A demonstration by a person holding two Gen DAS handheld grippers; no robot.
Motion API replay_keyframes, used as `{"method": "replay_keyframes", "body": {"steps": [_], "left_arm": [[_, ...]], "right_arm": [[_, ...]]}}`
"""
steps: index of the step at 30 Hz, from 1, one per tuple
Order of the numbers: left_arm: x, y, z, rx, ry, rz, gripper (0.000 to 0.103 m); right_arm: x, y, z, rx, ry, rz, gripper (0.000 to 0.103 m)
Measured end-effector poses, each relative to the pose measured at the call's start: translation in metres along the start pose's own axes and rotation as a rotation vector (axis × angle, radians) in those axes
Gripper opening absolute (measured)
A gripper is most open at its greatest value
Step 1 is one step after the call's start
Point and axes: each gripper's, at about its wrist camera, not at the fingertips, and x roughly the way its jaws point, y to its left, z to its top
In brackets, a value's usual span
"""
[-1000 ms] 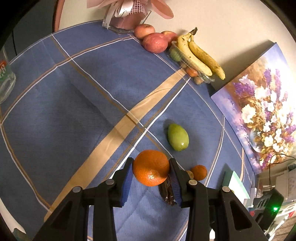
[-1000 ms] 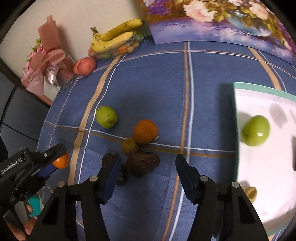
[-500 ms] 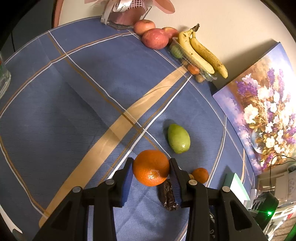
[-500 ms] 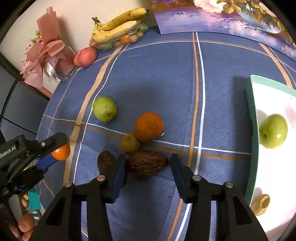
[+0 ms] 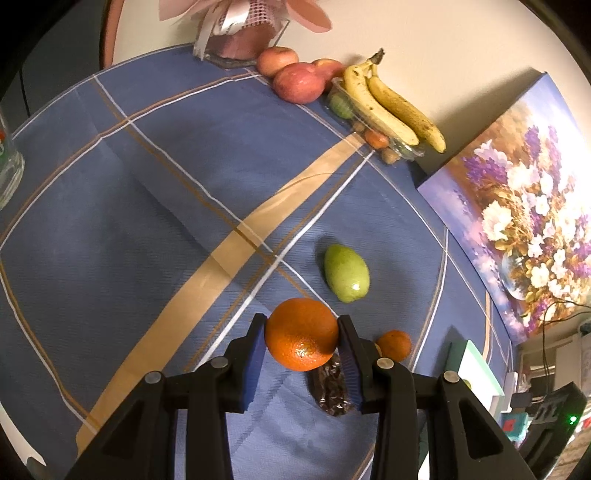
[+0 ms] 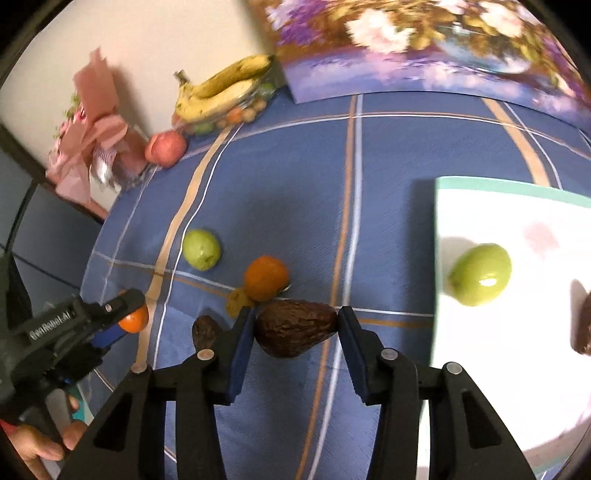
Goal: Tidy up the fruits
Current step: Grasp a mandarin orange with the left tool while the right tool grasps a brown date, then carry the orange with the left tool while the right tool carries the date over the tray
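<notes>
- Blue plaid cloth covers the surface; its far left half lies bare, with a glass at the left edge.
- Along the back wall sit a pink bouquet, apples, bananas on a clear tray, and a flower painting leaning at the right.
- Left tool is pinching an orange between its blue pads, above the cloth.
- Just beyond it lies a pear, its long axis running away from the camera and slightly right.
- A small orange and a small yellowish fruit touch each other mid-cloth; open cloth lies between them and the board.
- Right tool has just been closing and now clamps a dark avocado, held crosswise, narrow end toward the right pad.
- Another dark avocado lies just left of it.
- White board with a green rim fills the right side, carrying a green apple; a dark fruit is cut off at its right edge.
</notes>
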Motion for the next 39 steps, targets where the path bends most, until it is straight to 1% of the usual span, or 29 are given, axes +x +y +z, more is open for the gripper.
{"method": "replay_keyframes", "body": {"steps": [3,5,6,10,14,17,21,28,33,39], "left_arm": [[-0.003,-0.008,-0.004,0.024,-0.001,-0.025,0.04],[-0.006,-0.017,-0.008,0.05,-0.005,-0.045,0.04],[-0.007,-0.021,-0.01,0.06,-0.006,-0.053,0.04],[-0.008,-0.038,-0.019,0.101,-0.002,-0.081,0.04],[-0.009,-0.056,-0.029,0.154,0.008,-0.102,0.04],[-0.008,-0.074,-0.04,0.221,0.017,-0.106,0.04],[0.001,-0.101,-0.059,0.313,0.05,-0.114,0.04],[0.009,-0.15,-0.1,0.49,0.071,-0.127,0.04],[0.014,-0.174,-0.12,0.578,0.089,-0.157,0.04],[0.016,-0.195,-0.134,0.657,0.081,-0.194,0.04]], "right_arm": [[-0.014,-0.013,0.004,0.042,-0.014,0.001,0.048],[-0.022,-0.02,0.006,0.047,-0.032,-0.026,0.048],[-0.025,-0.022,0.007,0.041,-0.06,-0.041,0.048],[-0.044,-0.039,0.009,0.053,-0.09,-0.081,0.048],[-0.06,-0.064,0.007,0.117,-0.094,-0.148,0.048],[-0.069,-0.086,0.003,0.17,-0.092,-0.189,0.048],[-0.083,-0.109,-0.001,0.215,-0.109,-0.25,0.048],[-0.111,-0.147,-0.01,0.286,-0.149,-0.3,0.048],[-0.127,-0.158,-0.013,0.289,-0.165,-0.328,0.048],[-0.139,-0.164,-0.019,0.293,-0.186,-0.34,0.048]]}}
